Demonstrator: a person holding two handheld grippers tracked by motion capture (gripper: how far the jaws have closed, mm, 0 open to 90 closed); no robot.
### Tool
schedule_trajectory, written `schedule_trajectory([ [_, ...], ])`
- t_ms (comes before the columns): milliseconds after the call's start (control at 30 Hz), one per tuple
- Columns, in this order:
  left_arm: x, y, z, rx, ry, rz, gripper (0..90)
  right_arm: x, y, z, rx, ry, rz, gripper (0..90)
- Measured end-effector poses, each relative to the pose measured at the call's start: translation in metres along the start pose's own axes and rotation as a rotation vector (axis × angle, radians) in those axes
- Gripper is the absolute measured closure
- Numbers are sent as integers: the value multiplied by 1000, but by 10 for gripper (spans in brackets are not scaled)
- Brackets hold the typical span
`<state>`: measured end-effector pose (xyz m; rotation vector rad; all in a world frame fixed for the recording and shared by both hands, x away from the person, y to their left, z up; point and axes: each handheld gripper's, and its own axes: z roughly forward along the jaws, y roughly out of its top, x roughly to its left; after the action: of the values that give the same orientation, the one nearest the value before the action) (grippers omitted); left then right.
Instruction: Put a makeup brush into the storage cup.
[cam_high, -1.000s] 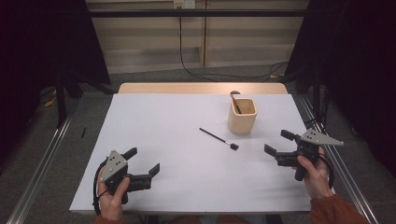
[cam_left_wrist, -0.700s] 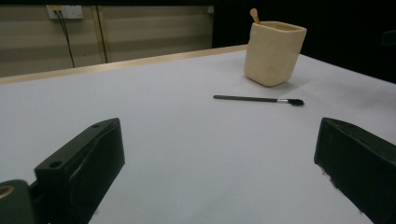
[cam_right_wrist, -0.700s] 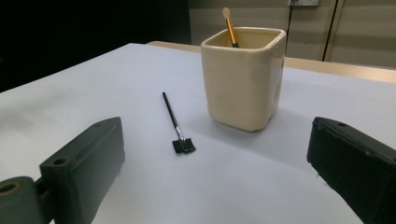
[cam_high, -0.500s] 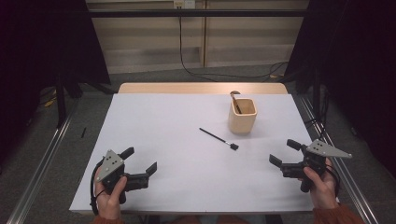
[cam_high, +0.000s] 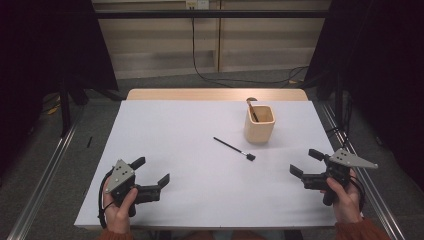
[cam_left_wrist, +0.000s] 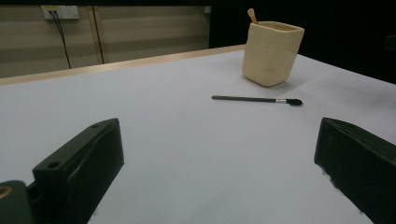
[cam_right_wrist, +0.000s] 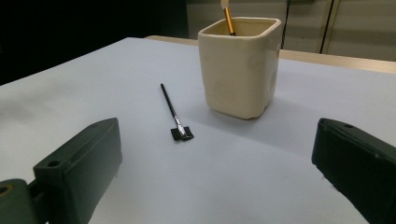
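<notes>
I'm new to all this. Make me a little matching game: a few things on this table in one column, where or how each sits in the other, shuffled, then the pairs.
1. black brush
2. cream cup
3. gold-handled brush
4. left gripper

a. standing upright on the table
b. fingers apart, holding nothing
c. lying flat on the table
d. leaning inside the cup

Pairs: 1-c, 2-a, 3-d, 4-b

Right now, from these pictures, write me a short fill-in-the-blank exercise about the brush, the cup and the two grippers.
1. The black brush lies flat on the ____, touching neither gripper.
2. Another brush handle stands inside the cream ____.
3. The jaws of the left gripper and the right gripper are both ____.
4. In the high view, the cup stands nearer the ____ gripper.

Missing words: table; cup; open; right
</notes>
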<state>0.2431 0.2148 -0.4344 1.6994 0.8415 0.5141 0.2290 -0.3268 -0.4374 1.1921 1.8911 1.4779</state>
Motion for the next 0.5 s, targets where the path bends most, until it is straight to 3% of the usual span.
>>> schedule_trajectory([
  [200, 2, 1, 0, -7, 2, -12, 15, 1, 0, 2, 10, 9, -3, 18],
  [500, -2, 2, 1, -6, -21, 16, 14, 5, 12, 13, -10, 55, -46, 24],
])
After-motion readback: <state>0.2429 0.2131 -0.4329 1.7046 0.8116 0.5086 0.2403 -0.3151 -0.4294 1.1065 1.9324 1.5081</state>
